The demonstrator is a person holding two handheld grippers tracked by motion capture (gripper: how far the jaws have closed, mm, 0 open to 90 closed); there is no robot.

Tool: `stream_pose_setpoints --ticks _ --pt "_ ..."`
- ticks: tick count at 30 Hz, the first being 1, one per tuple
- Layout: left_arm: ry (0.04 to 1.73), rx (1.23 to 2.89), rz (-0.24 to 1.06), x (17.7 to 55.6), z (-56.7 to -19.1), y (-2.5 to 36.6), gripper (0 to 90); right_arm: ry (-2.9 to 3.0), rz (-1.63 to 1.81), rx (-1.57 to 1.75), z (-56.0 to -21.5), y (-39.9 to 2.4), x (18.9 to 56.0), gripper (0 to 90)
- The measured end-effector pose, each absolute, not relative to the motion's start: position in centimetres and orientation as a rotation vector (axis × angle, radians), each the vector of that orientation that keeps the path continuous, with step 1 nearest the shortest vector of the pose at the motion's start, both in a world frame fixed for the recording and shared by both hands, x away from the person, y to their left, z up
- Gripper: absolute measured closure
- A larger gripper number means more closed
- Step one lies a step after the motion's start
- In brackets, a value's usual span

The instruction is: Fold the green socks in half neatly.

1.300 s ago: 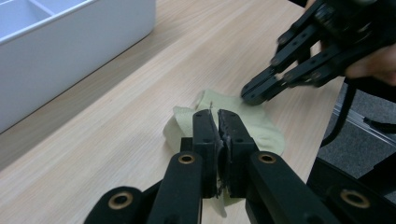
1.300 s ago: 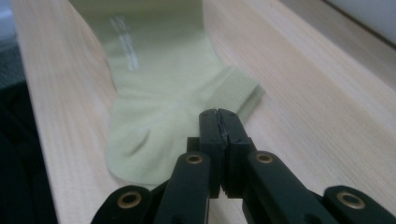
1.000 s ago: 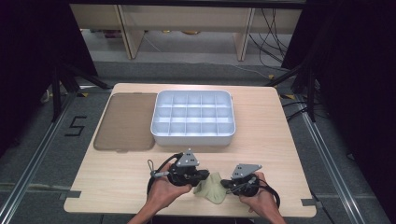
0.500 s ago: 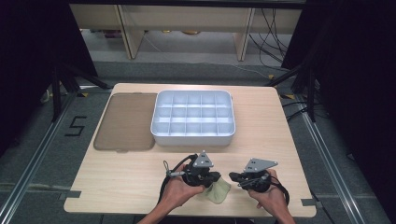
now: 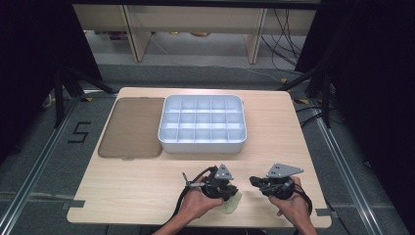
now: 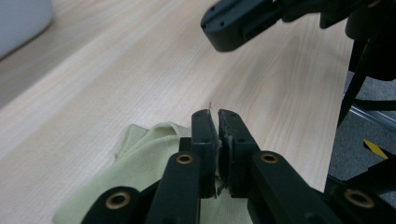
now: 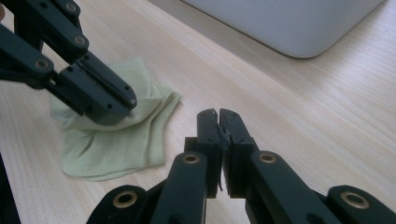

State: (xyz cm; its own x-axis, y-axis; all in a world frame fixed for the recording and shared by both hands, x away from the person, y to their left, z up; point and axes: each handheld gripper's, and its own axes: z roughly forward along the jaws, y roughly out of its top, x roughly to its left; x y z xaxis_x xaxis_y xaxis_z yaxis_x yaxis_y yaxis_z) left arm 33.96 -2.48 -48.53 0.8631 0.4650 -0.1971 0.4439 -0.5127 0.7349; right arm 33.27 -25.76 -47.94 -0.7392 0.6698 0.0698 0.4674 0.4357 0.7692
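Observation:
A pale green cloth point(image 5: 230, 205) point(image 6: 140, 158) point(image 7: 121, 135) lies crumpled on the wooden table near its front edge. My left gripper point(image 5: 235, 192) point(image 6: 214, 114) point(image 7: 127, 101) hovers low over the cloth's near part. Its jaws have just been opening to a narrow slit, and nothing sits between them. My right gripper point(image 5: 252, 181) point(image 7: 217, 113) point(image 6: 219, 32) is to the right of the cloth, apart from it and over bare wood. It points left towards the other gripper, shut and empty.
A white tray point(image 5: 200, 145) point(image 7: 289, 28) with several empty compartments stands at the middle back. A flat brown lid point(image 5: 132, 127) lies left of it. The table's front edge runs close behind both hands, and black stand legs point(image 6: 355, 88) rise past the right edge.
Both hands have shifted right. My left gripper has sunk to the table with the cloth, and its jaws have parted a little. My right gripper has drawn away from the cloth.

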Motion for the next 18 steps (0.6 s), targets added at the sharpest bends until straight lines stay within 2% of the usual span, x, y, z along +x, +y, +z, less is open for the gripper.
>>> stream_pose_setpoints --ticks 2,4,7,9,12,18 --pt "0.651 2.175 0.014 34.0 -48.6 -2.6 80.3 2.447 1.196 0.967 -48.0 -25.8 33.4 87.4" --pt "0.647 2.143 -0.006 33.8 -48.3 -2.5 69.6 2.443 1.193 0.981 -48.0 -26.0 33.4 87.2" --pt "0.638 2.107 -0.009 33.6 -47.3 -1.8 60.4 2.429 1.201 0.990 -48.0 -26.0 33.4 86.8" --pt "0.631 2.070 -0.018 33.7 -46.5 -0.9 58.1 2.428 1.204 0.989 -47.9 -26.0 33.3 86.6" --pt "0.650 2.051 0.026 33.7 -45.7 1.2 60.2 2.430 1.207 0.965 -47.6 -25.7 33.1 86.3" --pt "0.666 2.082 0.070 33.7 -46.7 4.1 75.5 2.439 1.226 0.915 -47.1 -24.4 32.7 85.8"
